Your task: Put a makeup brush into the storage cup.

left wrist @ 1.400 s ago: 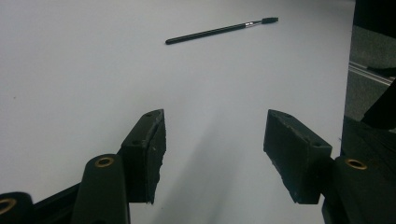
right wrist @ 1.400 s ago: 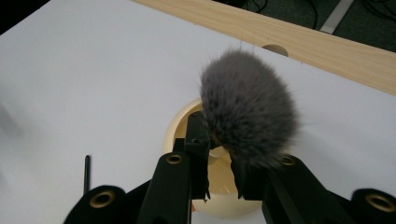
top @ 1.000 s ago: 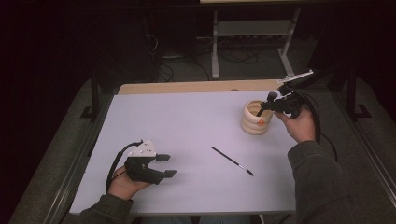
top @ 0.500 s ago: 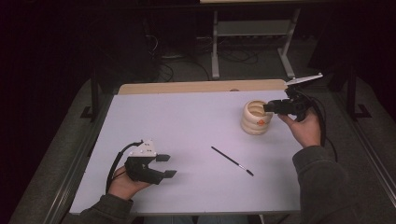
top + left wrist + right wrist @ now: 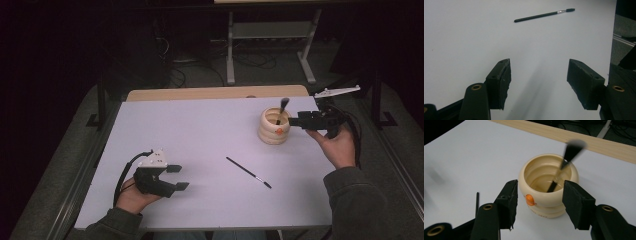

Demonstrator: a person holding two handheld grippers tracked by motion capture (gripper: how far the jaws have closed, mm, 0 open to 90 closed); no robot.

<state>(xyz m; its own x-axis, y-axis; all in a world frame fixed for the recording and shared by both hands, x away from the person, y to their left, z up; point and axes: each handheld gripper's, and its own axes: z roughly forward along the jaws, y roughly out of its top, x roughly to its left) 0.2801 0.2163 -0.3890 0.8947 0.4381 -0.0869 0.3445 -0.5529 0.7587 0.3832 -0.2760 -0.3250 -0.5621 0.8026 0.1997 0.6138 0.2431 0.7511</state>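
The right gripper [image 5: 294,121], jaws just opening and empty, is leaving a brush [image 5: 281,110] leaning in the cup [image 5: 273,131] near the table's [image 5: 200,130] far right corner; a bump could tip it. The left gripper [image 5: 179,177] is waiting, jaws apart.

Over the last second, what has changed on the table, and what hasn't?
The right gripper was over the cup holding a brush; its jaws have just been opening, nothing is between them, and it has drawn back to the cup's right. The brush now stands in the cup, leaning on the rim. Unchanged: the left gripper, open and resting on the table, and the thin black brush lying in the middle.
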